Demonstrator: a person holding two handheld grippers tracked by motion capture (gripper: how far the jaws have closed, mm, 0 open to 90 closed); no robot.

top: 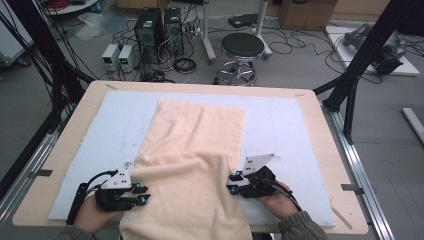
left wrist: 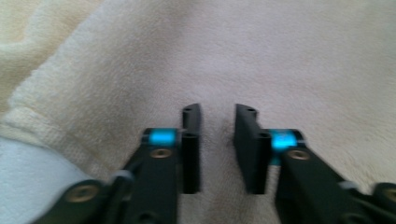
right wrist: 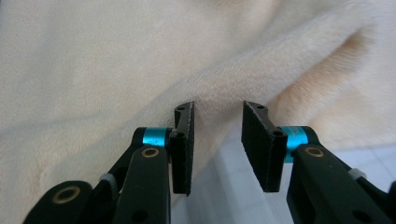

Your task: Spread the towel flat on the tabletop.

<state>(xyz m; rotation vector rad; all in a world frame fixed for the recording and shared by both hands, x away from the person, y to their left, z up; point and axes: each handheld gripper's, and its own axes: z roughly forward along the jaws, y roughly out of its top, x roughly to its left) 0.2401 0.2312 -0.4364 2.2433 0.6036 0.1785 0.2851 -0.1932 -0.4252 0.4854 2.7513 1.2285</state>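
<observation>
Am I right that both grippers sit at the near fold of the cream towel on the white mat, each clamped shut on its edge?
Not quite. The left gripper and right gripper do sit at the near fold of the cream towel on the white mat, but both gripper views show the jaws apart with nothing pinched between the pads.

towel (top: 192,165): near end runs off the bottom edge of my high view.
my forearms: cut off there too.
left gripper view: blurred, towel weave unclear.
</observation>
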